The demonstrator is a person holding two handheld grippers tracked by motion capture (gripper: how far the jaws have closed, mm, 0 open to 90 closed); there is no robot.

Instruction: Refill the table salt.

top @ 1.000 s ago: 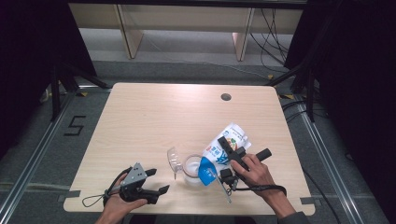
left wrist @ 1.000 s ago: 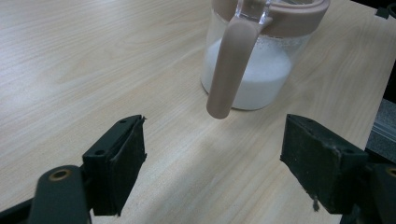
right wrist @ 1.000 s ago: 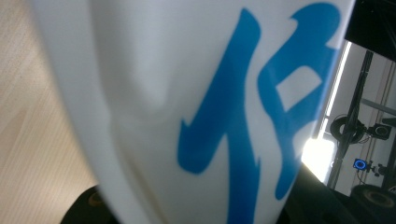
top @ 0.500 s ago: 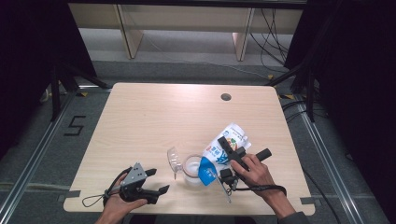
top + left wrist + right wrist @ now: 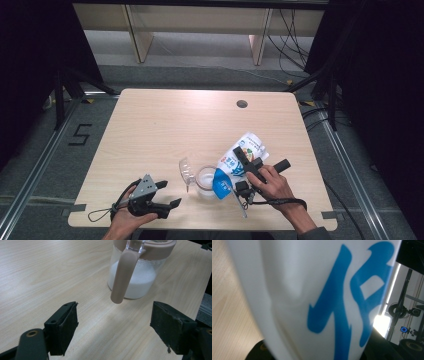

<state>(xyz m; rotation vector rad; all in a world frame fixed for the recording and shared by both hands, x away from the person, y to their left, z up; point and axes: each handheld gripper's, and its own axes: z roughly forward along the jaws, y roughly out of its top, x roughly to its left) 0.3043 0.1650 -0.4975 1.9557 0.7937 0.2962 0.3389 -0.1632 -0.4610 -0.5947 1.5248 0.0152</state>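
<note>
Left gripper view alone shows the jug's (image 5: 136, 270) pink handle between the released left tool (image 5: 120, 332).

On the floor to the left of the table (image 5: 150, 125), a black mark (image 5: 80, 134) that reads as the figure "5" is laid out in dark tape strokes. The white and blue pouch (image 5: 240, 162) carries printed text near its top and on its blue part, but in the high view these letters are too small to read. In the right gripper view the pouch (image 5: 317, 297) comes very close, and one large blue character (image 5: 352, 297) stands on its white surface; it looks like a part of a Chinese or Japanese sign, perhaps cut by the frame, so I cannot read it surely.
</note>
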